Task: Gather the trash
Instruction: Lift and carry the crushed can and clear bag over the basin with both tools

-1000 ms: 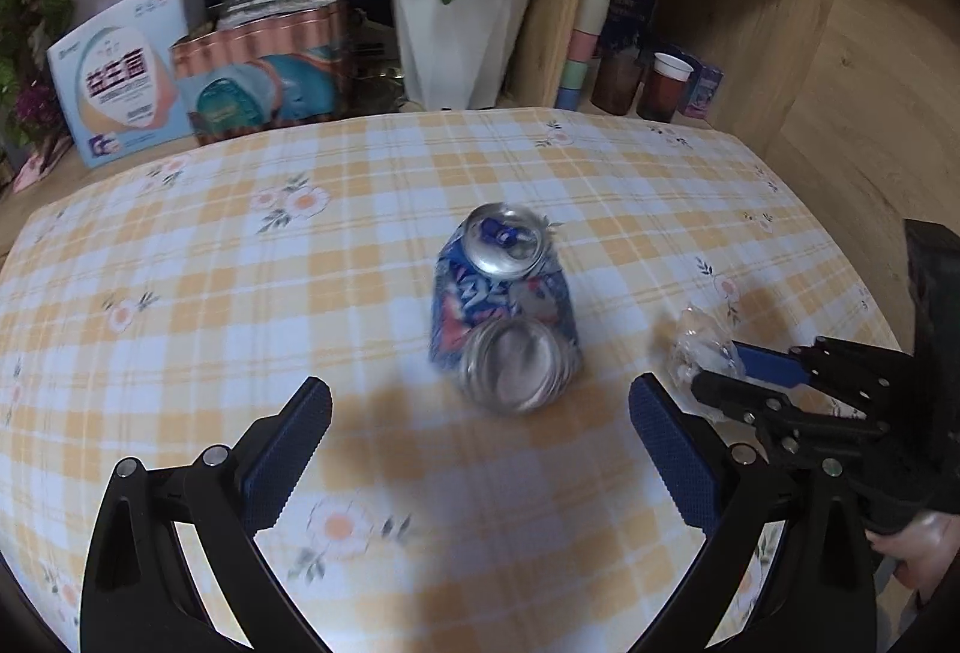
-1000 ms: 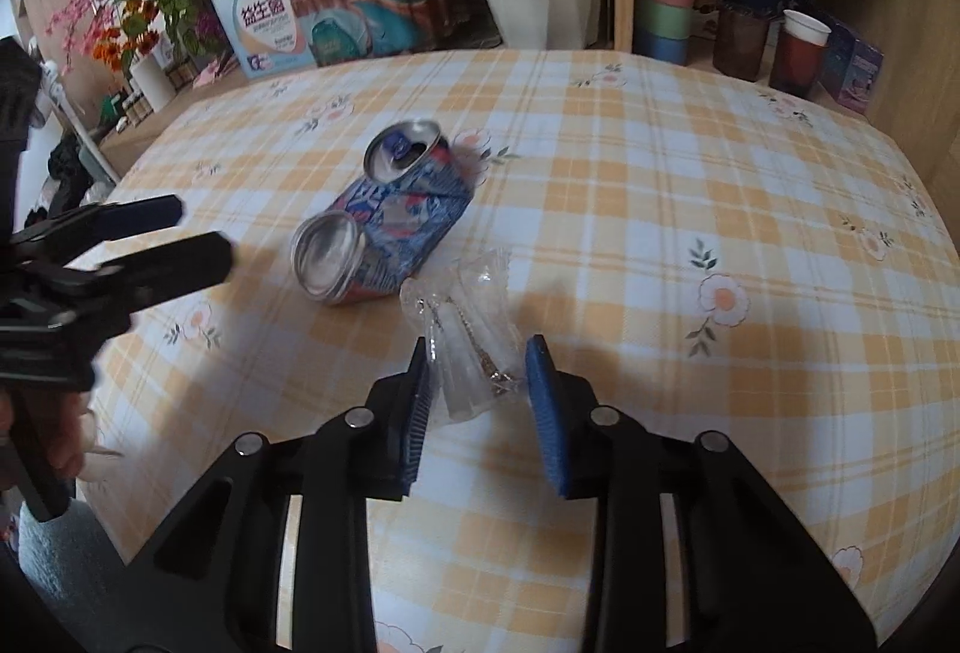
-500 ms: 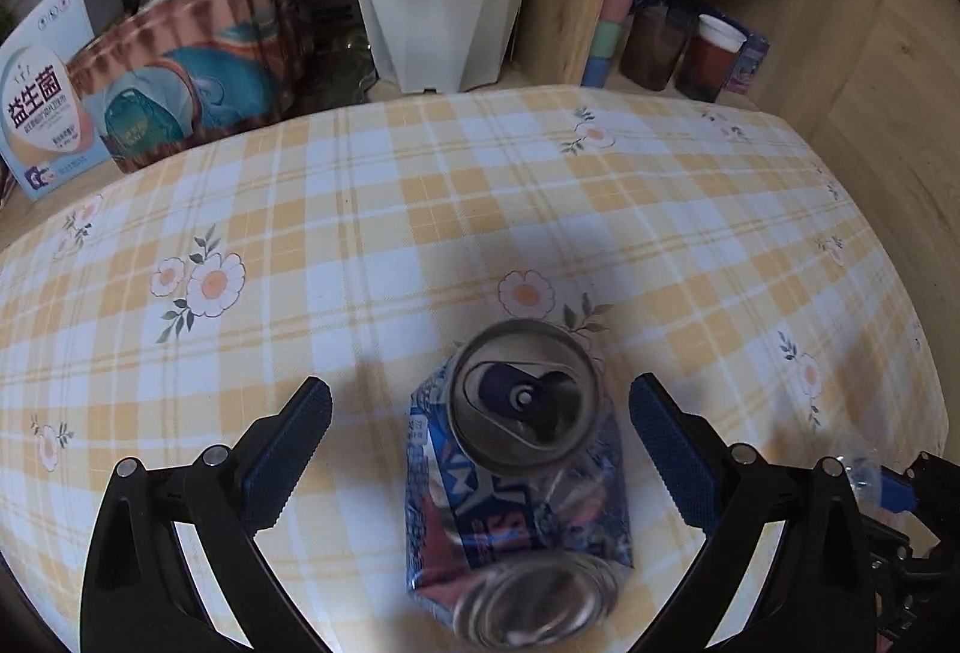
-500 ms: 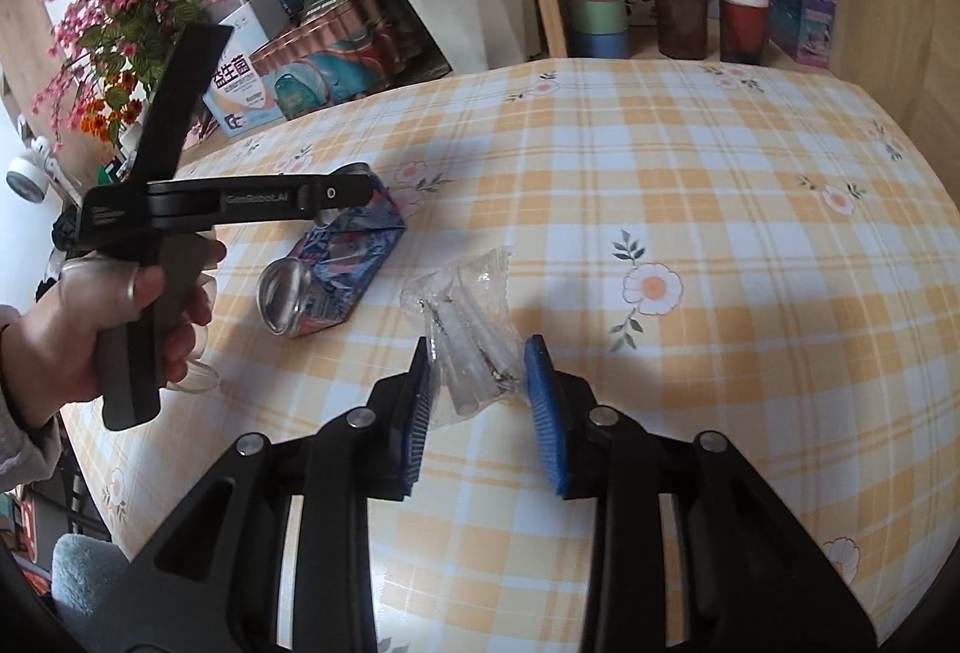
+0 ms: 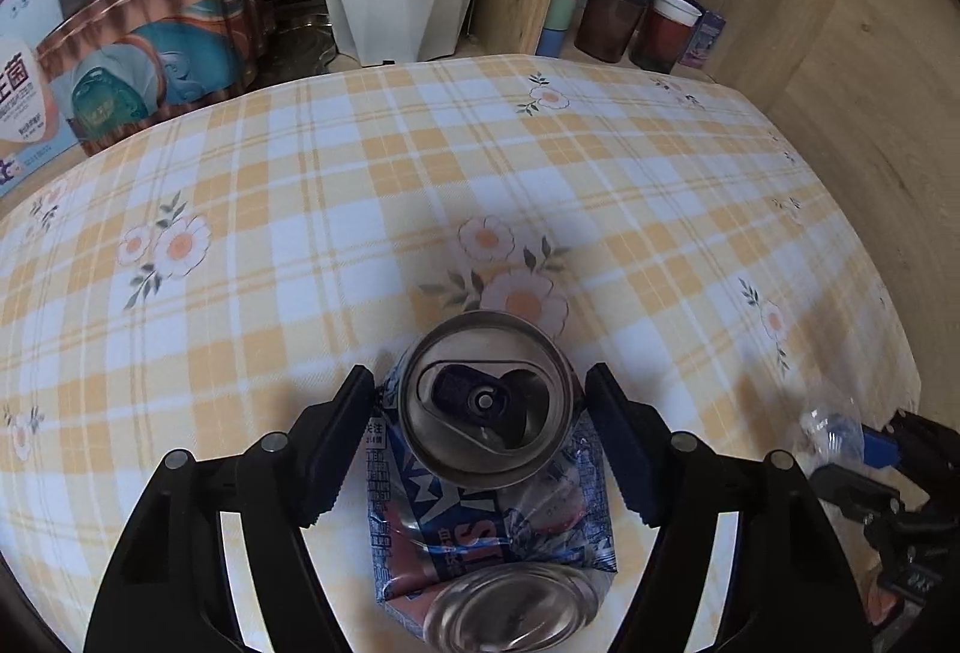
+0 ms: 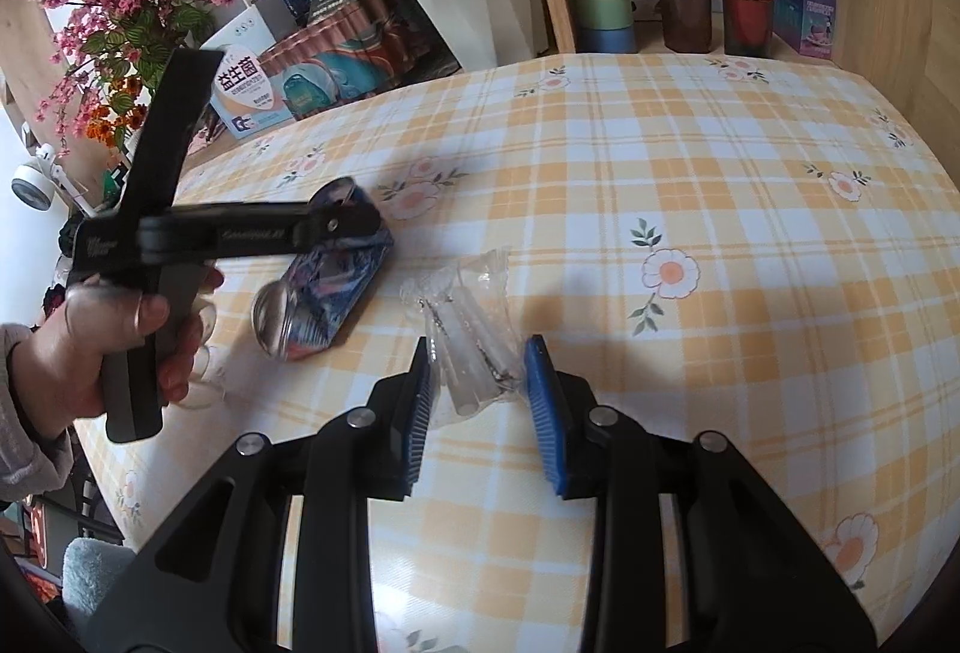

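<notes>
One crushed can (image 5: 489,479) lies on its side on the checked worktop (image 5: 420,173), its base rim partly cut off at the frame's lower edge. The left tool (image 5: 480,443) straddles it; its jaws have just been closing, yet whether the pads touch the can's sides cannot be told. One crumpled clear wrapper (image 6: 474,335) sits clenched between the blue pads of the right tool (image 6: 480,401); its contents are hard to make out. One hand (image 6: 108,347) grips the left tool's handle.
</notes>
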Available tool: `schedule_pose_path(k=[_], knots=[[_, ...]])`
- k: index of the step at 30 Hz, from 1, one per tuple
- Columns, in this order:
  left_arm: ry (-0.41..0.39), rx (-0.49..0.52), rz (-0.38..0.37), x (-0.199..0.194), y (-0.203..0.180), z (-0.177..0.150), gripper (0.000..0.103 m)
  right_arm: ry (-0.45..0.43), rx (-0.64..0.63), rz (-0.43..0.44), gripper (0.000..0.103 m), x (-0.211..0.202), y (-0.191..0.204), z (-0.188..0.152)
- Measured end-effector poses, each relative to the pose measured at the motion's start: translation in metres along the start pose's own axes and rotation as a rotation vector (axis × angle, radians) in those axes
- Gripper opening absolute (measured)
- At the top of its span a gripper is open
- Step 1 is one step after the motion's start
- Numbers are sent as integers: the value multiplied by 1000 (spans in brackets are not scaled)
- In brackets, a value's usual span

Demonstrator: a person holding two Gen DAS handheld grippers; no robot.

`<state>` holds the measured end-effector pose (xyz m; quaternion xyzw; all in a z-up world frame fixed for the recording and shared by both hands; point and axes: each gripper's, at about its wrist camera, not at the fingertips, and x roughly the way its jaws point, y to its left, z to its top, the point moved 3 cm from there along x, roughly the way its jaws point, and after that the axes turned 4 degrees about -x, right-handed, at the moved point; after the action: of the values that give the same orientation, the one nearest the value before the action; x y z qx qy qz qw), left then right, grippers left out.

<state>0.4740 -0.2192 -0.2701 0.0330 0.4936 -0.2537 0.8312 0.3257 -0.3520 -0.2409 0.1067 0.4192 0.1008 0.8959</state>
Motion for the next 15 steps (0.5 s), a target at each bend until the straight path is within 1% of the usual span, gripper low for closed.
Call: schedule_pose_path(k=[4, 9, 12, 15], knots=[[-14, -4, -30, -27, 2, -22, 70, -3, 0, 21, 33, -8, 15, -6], [-64, 22, -24, -66, 1, -51, 70, 1, 3, 44, 33, -16, 33, -17], [-78, 11, -32, -85, 3, -66, 70, 3, 7, 54, 33, -22, 43, -24], [-102, 19, -21, -106, 3, -81, 70, -1, 5, 59, 33, -30, 53, -28]])
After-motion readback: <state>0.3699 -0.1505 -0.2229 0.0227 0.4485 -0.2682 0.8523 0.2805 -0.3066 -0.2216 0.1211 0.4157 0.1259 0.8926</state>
